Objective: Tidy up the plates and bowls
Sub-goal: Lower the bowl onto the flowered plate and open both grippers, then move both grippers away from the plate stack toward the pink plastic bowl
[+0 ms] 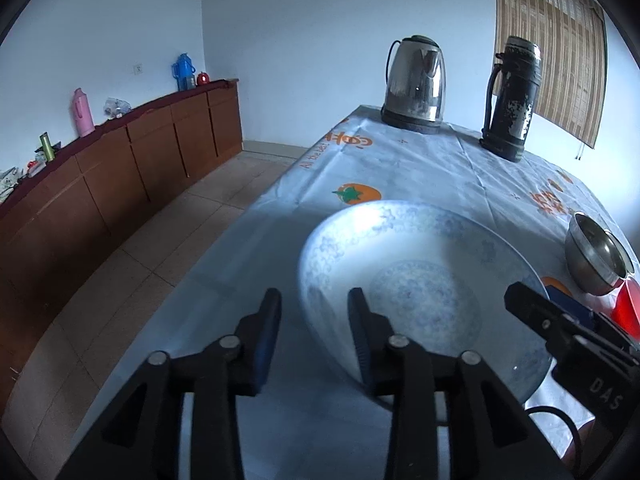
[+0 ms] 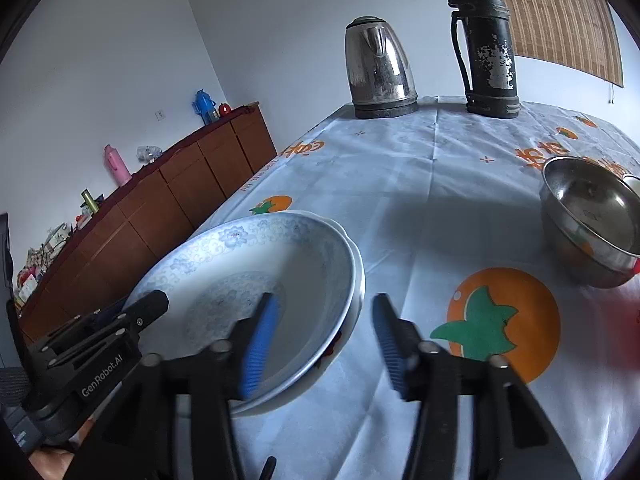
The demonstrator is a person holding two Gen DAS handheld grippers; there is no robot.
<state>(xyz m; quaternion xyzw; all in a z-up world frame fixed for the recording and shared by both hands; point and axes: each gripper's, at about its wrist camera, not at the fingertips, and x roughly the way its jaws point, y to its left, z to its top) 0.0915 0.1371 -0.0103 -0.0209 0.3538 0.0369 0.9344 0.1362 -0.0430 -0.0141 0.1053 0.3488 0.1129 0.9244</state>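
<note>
A blue-patterned white plate [image 1: 420,280] lies on the table, stacked in a second plate whose rim [image 2: 358,276] shows beneath it in the right wrist view, where the top plate [image 2: 256,272] sits at centre left. My left gripper [image 1: 316,332] is open, its jaws straddling the plate's left rim. My right gripper [image 2: 324,340] is open, its jaws straddling the right rim. A steel bowl [image 2: 592,220] stands to the right; it also shows in the left wrist view [image 1: 598,256]. Each gripper's body shows in the other's view.
A steel kettle [image 2: 378,70] and a dark worn thermos [image 2: 486,46] stand at the table's far end. The tablecloth [image 2: 420,160] is pale blue with orange fruit prints. A wooden sideboard [image 1: 120,168] with flasks lines the left wall. Something red [image 1: 628,308] lies beside the steel bowl.
</note>
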